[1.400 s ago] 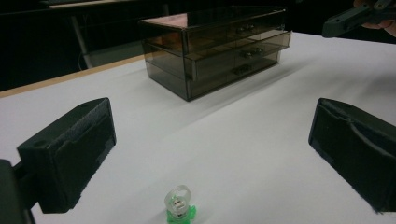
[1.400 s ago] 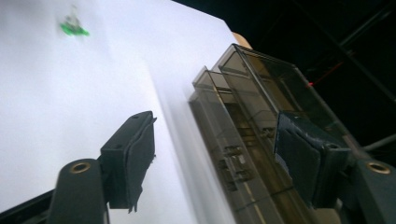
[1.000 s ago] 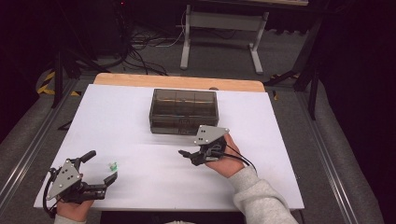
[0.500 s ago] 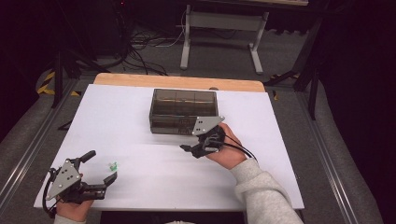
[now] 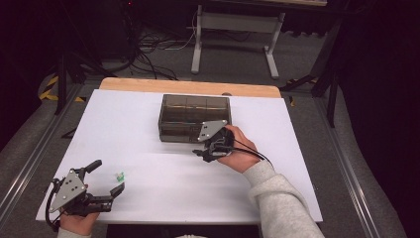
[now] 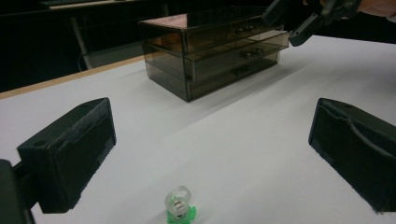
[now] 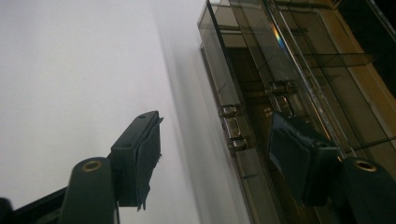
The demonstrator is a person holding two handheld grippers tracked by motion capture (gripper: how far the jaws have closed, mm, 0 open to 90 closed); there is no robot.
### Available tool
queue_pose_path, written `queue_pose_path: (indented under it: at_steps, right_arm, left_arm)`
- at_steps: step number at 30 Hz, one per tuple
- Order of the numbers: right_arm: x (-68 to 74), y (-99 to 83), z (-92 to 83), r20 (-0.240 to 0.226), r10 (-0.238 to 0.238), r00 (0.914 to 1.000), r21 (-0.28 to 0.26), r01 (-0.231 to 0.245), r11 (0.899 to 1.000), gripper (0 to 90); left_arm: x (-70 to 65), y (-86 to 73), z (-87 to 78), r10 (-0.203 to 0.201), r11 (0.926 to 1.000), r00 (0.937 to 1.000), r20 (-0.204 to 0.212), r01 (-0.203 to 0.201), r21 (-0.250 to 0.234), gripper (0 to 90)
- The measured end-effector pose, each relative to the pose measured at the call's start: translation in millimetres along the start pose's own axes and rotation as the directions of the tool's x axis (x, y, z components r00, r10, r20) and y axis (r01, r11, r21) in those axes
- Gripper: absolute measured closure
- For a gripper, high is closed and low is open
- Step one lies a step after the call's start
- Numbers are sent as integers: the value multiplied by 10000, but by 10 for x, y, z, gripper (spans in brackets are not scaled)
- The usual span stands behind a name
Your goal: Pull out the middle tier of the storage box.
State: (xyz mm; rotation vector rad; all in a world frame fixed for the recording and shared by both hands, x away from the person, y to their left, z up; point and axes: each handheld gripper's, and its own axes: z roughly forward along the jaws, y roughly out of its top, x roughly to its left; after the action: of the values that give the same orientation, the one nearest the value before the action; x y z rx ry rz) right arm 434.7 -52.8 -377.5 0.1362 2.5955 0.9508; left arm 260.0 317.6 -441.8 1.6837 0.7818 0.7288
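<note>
A smoky see-through drawer box (image 5: pixel 193 116) stands at the middle back of the white table (image 5: pixel 163 198). My right gripper (image 5: pixel 203 154) is at its front right side, turned on its side. In the right gripper view my right gripper (image 7: pixel 224 163) is open with a small metal drawer knob (image 7: pixel 236 143) between its jaws, untouched; the jaws have just been closing. At the near left my left gripper (image 5: pixel 108 176) stands open. A small green and clear ring-shaped piece (image 5: pixel 119 175) lies on the table between its jaws. In the left gripper view that piece (image 6: pixel 180 209) sits low between the wide-open jaws of my left gripper (image 6: pixel 212 144).
A wooden strip (image 5: pixel 188 87) borders the table's far edge. Beyond it are a metal stand (image 5: pixel 233 25) and cables on the floor. The left gripper view has the drawer box (image 6: pixel 210 56) ahead and the right gripper (image 6: pixel 292 23) at its top right.
My right gripper has moved away from the person toward the front of the drawer box. The left gripper and the green piece have stayed put.
</note>
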Motion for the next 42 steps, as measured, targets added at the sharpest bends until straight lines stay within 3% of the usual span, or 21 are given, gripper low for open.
queue_pose_path:
  at_steps: [8,26,31,42]
  right_arm:
    - [-36,36,126,171,-356,9992,877,340,9956,377]
    - [-80,-25,325,149,-419,9990,1444,393,9887,453]
    - [-101,-42,363,404,-373,9985,1481,309,9885,512]
    - [-100,-29,369,816,-828,9932,1548,694,9855,658]
  left_arm:
    - [6,0,-12,-25,10000,10000,-10,25,2,16]
    - [5,-4,-1,-33,10000,10000,22,33,11,16]
    - [8,-3,0,-7,10000,10000,43,7,17,16]
    - [5,-4,1,-64,10000,10000,48,64,7,16]
